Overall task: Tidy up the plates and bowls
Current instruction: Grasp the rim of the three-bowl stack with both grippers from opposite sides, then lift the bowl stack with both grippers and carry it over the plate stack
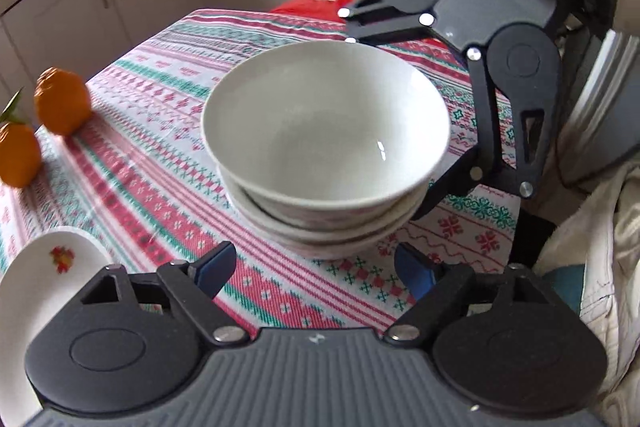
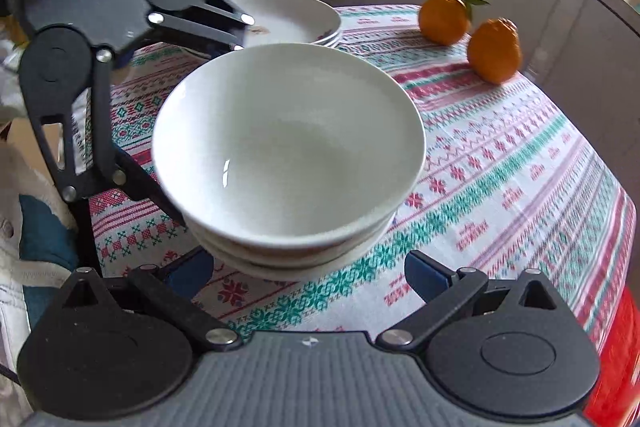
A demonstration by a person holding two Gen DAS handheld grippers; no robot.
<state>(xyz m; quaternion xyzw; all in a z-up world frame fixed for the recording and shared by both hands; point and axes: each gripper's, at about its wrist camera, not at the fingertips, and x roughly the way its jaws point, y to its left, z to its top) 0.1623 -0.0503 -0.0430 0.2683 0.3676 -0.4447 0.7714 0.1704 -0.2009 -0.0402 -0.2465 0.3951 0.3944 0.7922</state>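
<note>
Progress: bowls (image 2: 288, 147) are already sitting nested in one stack near the middle of the worktop (image 2: 520, 187); plates (image 2: 296, 15) are lying in their own pile beyond it. Grouping looks largely done; what is left is probably carrying the piles off.
Bowl stack: it is standing upright, mouths facing up; being round, it has no long axis across the cloth, only the vertical stacking axis.
Left hand-held gripper (image 1: 316, 273): its fingers are standing apart and empty, just short of the stack's base in its own view, flanking the stack's left side in the right view.
Right hand-held gripper (image 2: 316, 273): its fingers are likewise spread, holding nothing, flanking the opposite side.
Bystanders: two oranges (image 2: 472, 31) are resting at the worktop's far edge.
</note>
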